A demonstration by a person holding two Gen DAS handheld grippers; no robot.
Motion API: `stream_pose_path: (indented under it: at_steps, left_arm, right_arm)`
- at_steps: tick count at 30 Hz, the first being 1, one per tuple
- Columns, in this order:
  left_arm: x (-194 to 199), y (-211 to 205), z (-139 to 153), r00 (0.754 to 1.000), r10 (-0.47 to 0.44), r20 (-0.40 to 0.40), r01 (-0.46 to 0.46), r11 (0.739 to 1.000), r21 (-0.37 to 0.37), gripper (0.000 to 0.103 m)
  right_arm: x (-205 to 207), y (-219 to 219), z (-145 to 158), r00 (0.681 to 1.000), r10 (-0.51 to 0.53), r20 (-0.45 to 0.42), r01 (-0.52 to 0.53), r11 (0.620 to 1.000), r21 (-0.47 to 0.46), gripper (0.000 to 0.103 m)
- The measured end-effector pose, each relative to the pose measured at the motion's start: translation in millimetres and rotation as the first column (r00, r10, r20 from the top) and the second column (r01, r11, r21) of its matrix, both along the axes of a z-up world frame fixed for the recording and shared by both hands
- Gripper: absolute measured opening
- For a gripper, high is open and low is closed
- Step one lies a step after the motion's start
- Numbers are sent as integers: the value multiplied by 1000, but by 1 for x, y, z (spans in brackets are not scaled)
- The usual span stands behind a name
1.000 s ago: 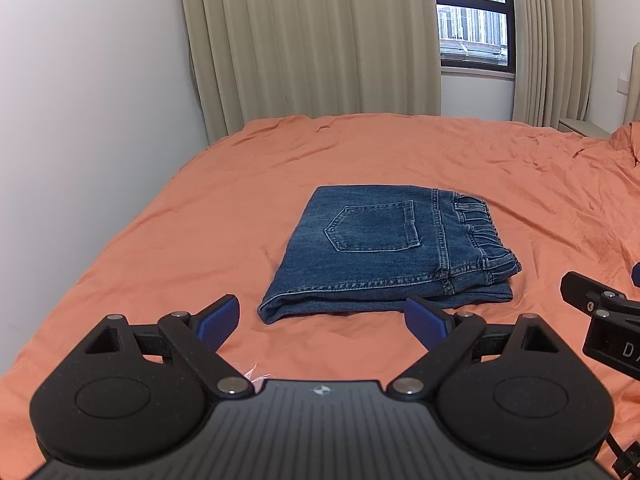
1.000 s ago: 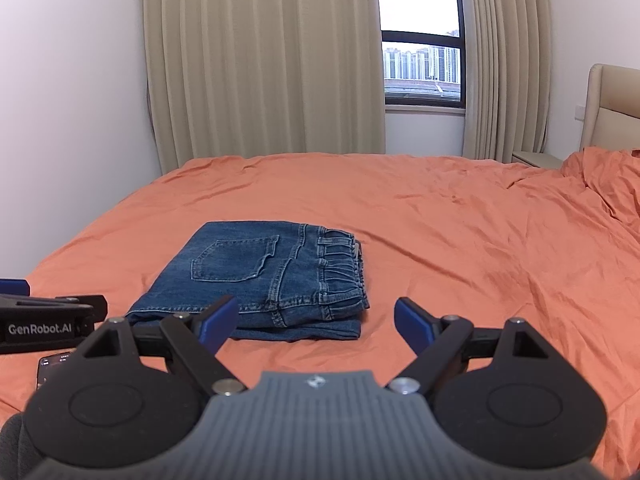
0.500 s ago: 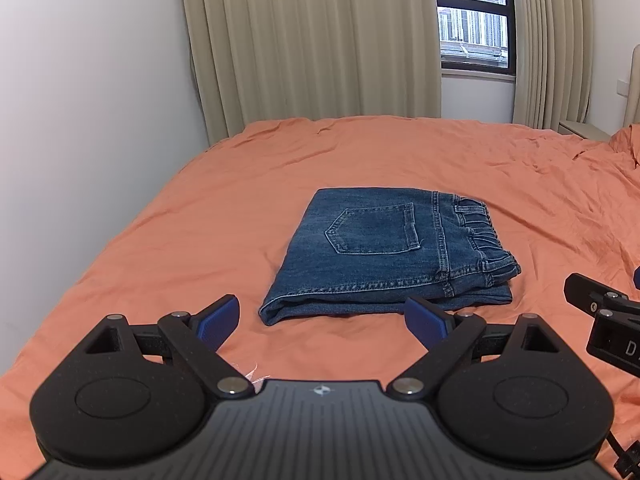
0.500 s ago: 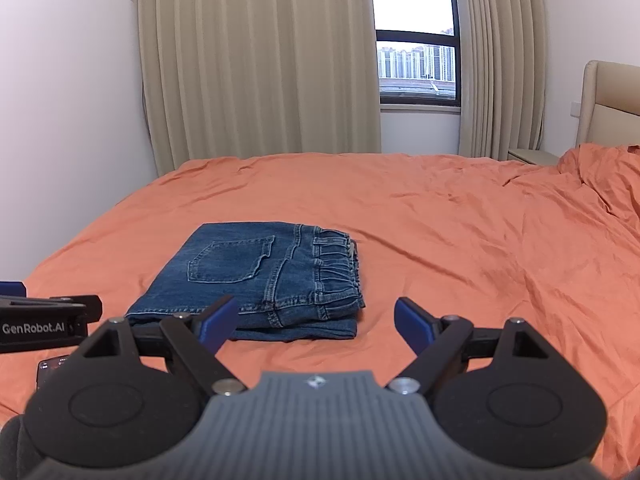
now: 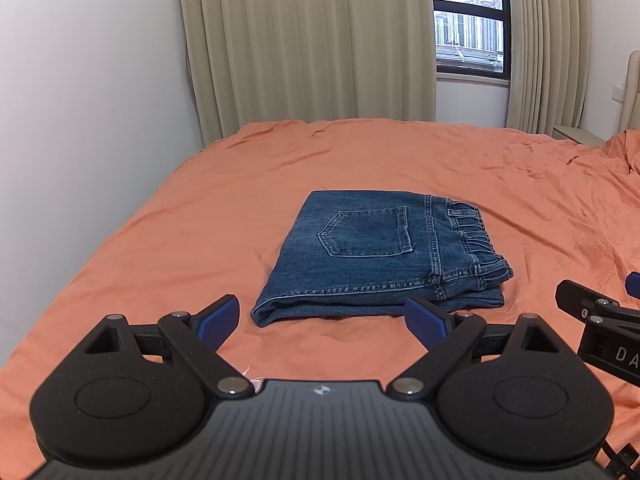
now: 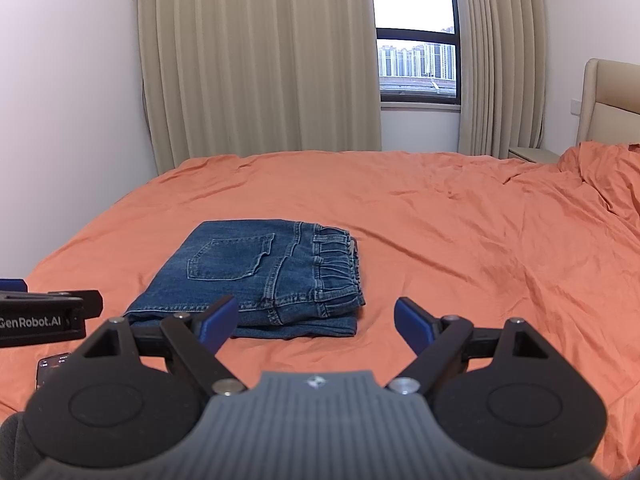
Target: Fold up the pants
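Observation:
Blue denim pants (image 5: pixel 380 256) lie folded into a compact rectangle on the orange bed sheet (image 5: pixel 200 208), back pocket up, waistband to the right. They also show in the right wrist view (image 6: pixel 256 276). My left gripper (image 5: pixel 324 318) is open and empty, held above the sheet just short of the pants' near edge. My right gripper (image 6: pixel 316 320) is open and empty, near the pants' front right corner. Each gripper's body shows at the edge of the other's view.
Beige curtains (image 5: pixel 304 40) and a window (image 6: pixel 416 64) stand behind the bed. A white wall runs along the left. A beige headboard (image 6: pixel 612 100) and rumpled bedding (image 6: pixel 608 176) are at the right. A phone (image 6: pixel 50 368) lies on the sheet at lower left.
Both grippers have drawn back slightly from the folded pants and tilted up a little. The pants have not moved. Both stay open.

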State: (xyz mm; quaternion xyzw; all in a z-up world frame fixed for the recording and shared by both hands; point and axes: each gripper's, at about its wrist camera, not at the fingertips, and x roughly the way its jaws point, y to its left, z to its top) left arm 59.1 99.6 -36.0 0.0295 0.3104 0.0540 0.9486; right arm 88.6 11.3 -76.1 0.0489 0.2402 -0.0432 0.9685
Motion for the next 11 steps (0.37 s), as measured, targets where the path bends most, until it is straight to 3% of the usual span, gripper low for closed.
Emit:
stream_pose_path:
  at_steps: [11]
  left_arm:
    - [1, -3, 1, 1000, -2, 7, 2, 1000, 11, 103]
  right_arm:
    - [3, -3, 0, 1000, -4, -12, 5, 1000, 9, 82]
